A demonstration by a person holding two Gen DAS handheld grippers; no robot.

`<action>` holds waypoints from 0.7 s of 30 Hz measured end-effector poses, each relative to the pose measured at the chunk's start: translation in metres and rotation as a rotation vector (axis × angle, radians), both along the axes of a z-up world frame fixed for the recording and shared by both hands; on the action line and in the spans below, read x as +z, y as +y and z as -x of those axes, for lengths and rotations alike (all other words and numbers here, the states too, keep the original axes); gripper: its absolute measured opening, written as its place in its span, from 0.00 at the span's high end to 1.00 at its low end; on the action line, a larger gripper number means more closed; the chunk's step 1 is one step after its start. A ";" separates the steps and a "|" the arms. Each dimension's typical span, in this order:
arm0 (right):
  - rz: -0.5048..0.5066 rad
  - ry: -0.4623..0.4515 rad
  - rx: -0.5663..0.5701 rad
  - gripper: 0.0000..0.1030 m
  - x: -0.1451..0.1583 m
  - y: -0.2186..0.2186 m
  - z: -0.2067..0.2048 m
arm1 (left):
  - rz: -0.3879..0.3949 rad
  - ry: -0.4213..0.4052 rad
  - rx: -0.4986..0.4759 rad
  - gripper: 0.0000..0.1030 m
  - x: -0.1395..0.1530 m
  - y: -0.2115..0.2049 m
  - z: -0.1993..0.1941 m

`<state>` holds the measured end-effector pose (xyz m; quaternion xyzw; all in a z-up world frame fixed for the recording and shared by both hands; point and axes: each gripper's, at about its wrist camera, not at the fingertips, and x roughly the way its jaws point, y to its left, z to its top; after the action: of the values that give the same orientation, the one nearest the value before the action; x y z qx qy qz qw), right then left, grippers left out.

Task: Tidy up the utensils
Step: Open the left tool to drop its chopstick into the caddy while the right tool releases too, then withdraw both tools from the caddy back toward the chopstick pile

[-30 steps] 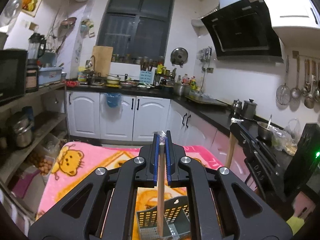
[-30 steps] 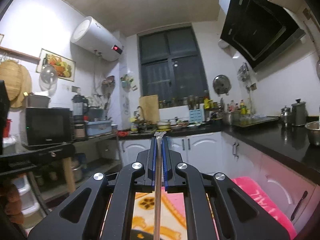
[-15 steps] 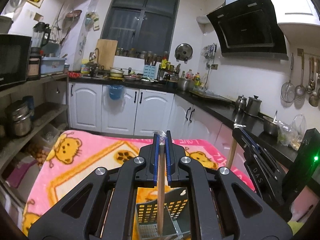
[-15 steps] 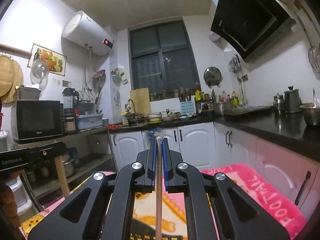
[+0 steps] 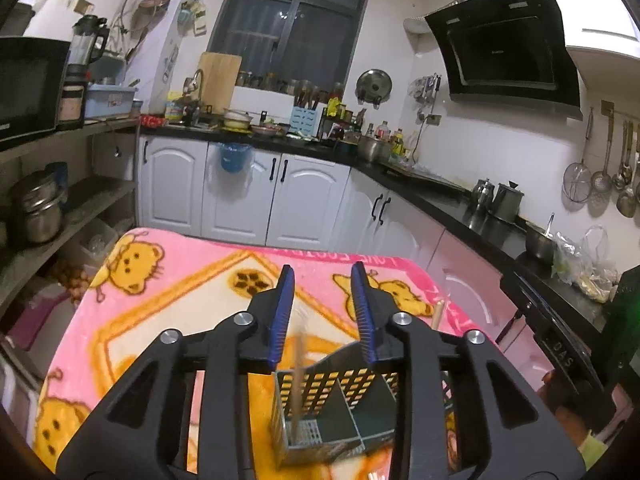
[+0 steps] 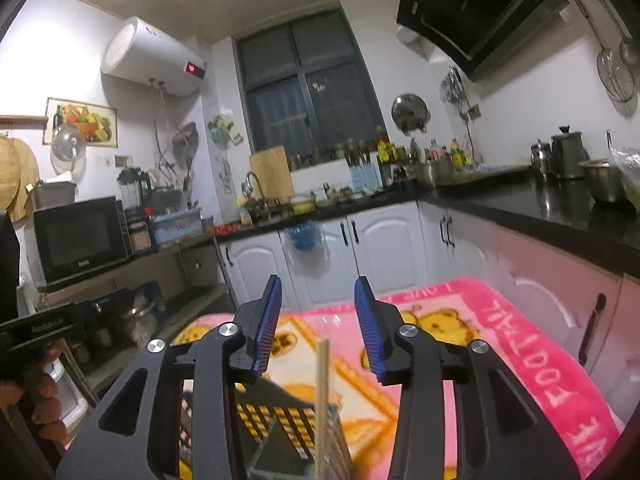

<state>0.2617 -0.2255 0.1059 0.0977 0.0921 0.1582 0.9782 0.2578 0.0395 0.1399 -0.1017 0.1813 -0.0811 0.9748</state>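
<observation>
A perforated metal utensil holder (image 5: 340, 412) with compartments stands on the pink bear blanket (image 5: 160, 312). My left gripper (image 5: 323, 312) is open above it; a blurred wooden chopstick (image 5: 298, 380) drops free into the holder's left compartment. My right gripper (image 6: 318, 322) is open too, above the same holder (image 6: 280, 424); a second wooden chopstick (image 6: 322, 400) stands upright in the holder, loose between the jaws. That chopstick's tip also shows in the left wrist view (image 5: 437, 314), beside the right gripper's body (image 5: 560, 344).
The blanket covers a table. White cabinets (image 5: 248, 196) and a black counter (image 5: 440, 188) with pots stand behind and to the right. Shelves with a microwave (image 6: 80, 236) are on the left. The left gripper's body (image 6: 48, 324) shows at the right wrist view's left edge.
Both grippers have opened and let go of their chopsticks, which have dropped down into the holder. Both cameras have tilted down toward the table.
</observation>
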 end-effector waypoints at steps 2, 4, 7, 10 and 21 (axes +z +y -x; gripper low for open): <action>0.007 0.033 0.002 0.63 -0.003 -0.002 0.003 | 0.005 0.008 0.002 0.70 -0.002 0.002 0.002; 0.012 0.053 0.001 0.62 -0.005 -0.004 0.007 | 0.007 0.015 0.003 0.60 -0.003 0.004 0.005; 0.020 0.073 0.000 0.61 -0.006 -0.005 0.012 | -0.002 0.023 0.003 0.51 -0.005 0.006 0.010; 0.020 0.089 -0.005 0.58 -0.007 -0.008 0.018 | 0.004 0.036 0.004 0.41 -0.010 0.012 0.016; 0.045 0.142 0.011 0.48 -0.012 0.000 0.050 | 0.028 0.059 0.015 0.16 -0.024 0.032 0.048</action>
<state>0.2121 -0.2259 0.0943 0.0860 0.1652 0.1541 0.9703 0.2095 0.0714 0.1158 -0.1189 0.2079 -0.0731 0.9681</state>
